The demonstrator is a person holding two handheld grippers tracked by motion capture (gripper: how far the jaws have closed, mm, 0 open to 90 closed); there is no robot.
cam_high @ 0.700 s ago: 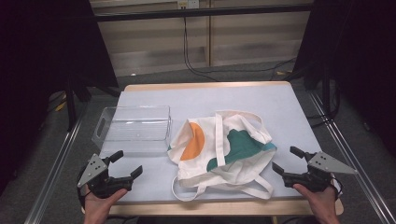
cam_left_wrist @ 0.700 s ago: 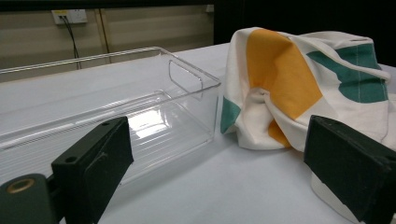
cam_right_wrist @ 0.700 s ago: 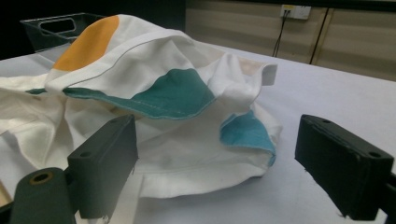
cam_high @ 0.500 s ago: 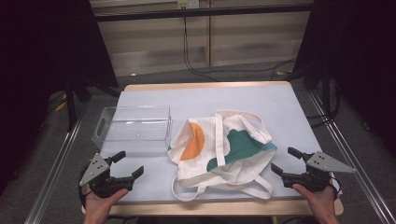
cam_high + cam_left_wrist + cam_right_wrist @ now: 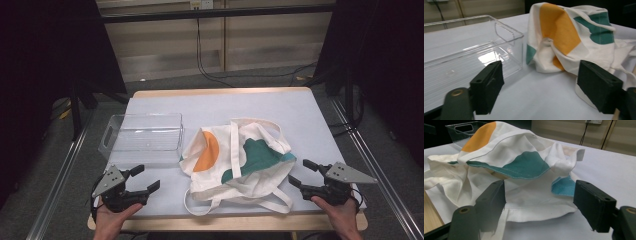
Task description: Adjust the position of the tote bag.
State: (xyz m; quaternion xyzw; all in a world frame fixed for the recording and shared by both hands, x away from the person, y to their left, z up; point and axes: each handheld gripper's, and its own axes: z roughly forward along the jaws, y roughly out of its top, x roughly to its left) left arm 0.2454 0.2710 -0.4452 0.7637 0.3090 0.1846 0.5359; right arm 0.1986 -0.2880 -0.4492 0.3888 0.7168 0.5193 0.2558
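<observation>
Bag: crumpled cream cloth tote bag with orange and teal patches (image 5: 237, 162), table centre, near edge.
Bin: clear rectangular plastic bin (image 5: 142, 137), at bag's 9 o'clock, just beside.
Left gripper (image 5: 141, 178): jaws spread, empty, at bag's 8 o'clock.
Right gripper (image 5: 301, 173): jaws spread, empty, at bag's 4 o'clock, near its hem.

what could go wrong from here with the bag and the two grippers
The tote bag lies crumpled with loose handles, so the open right gripper might pinch only one layer or a strap, and the bag would sag. One handle loop hangs near the table's front edge and could snag. The open left gripper sits close to the clear bin and might knock it.
</observation>
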